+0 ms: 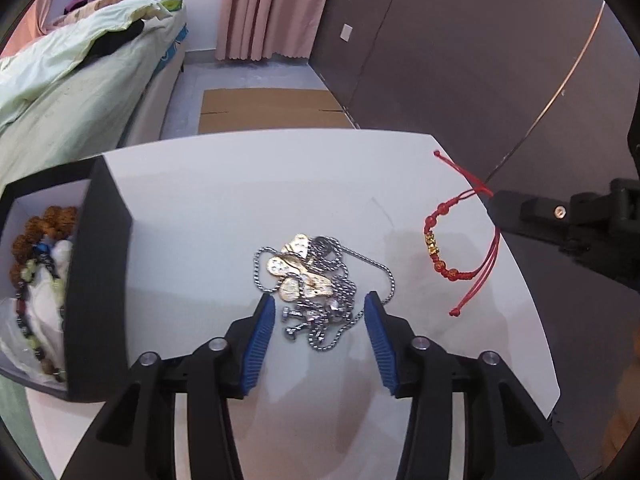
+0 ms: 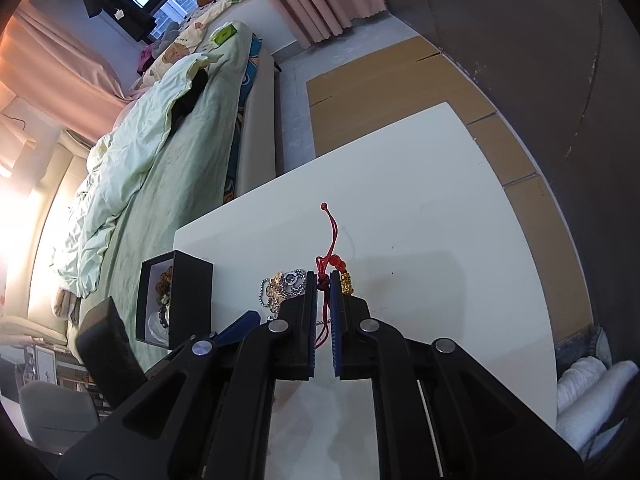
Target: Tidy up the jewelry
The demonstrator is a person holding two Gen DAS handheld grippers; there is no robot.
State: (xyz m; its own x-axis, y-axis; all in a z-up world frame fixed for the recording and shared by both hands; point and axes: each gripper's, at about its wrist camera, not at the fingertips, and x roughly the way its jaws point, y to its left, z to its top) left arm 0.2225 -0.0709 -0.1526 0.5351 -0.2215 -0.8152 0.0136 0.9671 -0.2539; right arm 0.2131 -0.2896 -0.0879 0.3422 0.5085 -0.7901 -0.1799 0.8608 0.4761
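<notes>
In the left wrist view, our left hand-held gripper (image 1: 320, 312) stands open astride the near end of the tangled steel chain with gold pendants (image 1: 310, 280) on the white counter (image 1: 208, 200); the tangle runs away from us, and the pads are not pressing it. The black box (image 1: 100, 272) sits left. No readable writing.

In the right wrist view, our right hand-held gripper (image 2: 324, 284) is clamped on the red cord bracelet (image 2: 329, 258), cord trailing far. No labels here either.
</notes>
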